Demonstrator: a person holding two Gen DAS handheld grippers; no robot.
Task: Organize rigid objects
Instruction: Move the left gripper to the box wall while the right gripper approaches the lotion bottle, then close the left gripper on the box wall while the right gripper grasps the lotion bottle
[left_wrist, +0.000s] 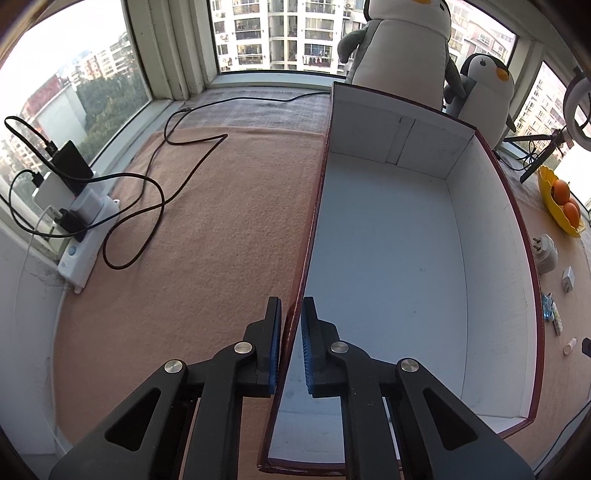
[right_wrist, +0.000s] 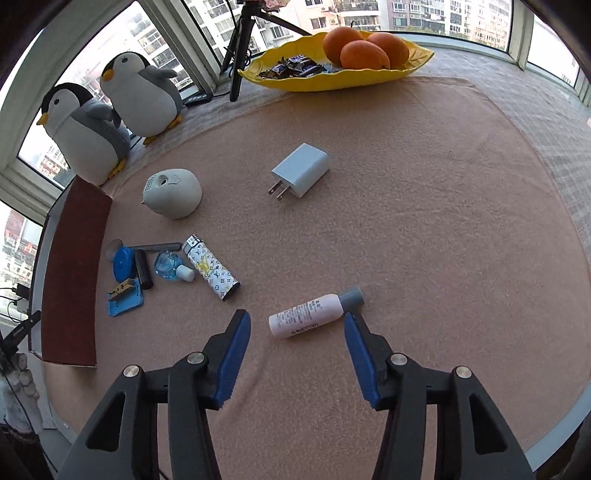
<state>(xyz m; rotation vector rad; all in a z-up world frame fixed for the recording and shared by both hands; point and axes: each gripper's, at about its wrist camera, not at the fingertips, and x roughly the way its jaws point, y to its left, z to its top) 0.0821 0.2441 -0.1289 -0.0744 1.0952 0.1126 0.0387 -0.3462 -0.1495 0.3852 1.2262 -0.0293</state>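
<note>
**Left gripper straddling the box wall, right gripper hovering wide over the bottle**

I am looking down my left gripper (left_wrist: 291, 317) and seeing its two blue-padded jaws sitting on either side of the left wall of the red box (left_wrist: 388, 258). The jaws are standing nearly closed around that thin wall, but a sliver of gap is showing on each side, so I cannot tell whether they are actually pinching it. The box itself is lying on the tan cloth (left_wrist: 221, 221), its white interior facing up.

On the other side, my right gripper (right_wrist: 297, 325) is spreading its jaws wide and gripping nothing. The small white bottle (right_wrist: 310, 317) with the grey cap is lying on its side on the cloth between the fingertips, the cap end just beside the right finger.

Further out I am seeing the patterned lighter (right_wrist: 212, 269), a white charger plug (right_wrist: 303, 170) and a rounded white device (right_wrist: 173, 192), all lying loose, with a cluster of small blue items (right_wrist: 125, 280) near the box's outer wall.
</note>
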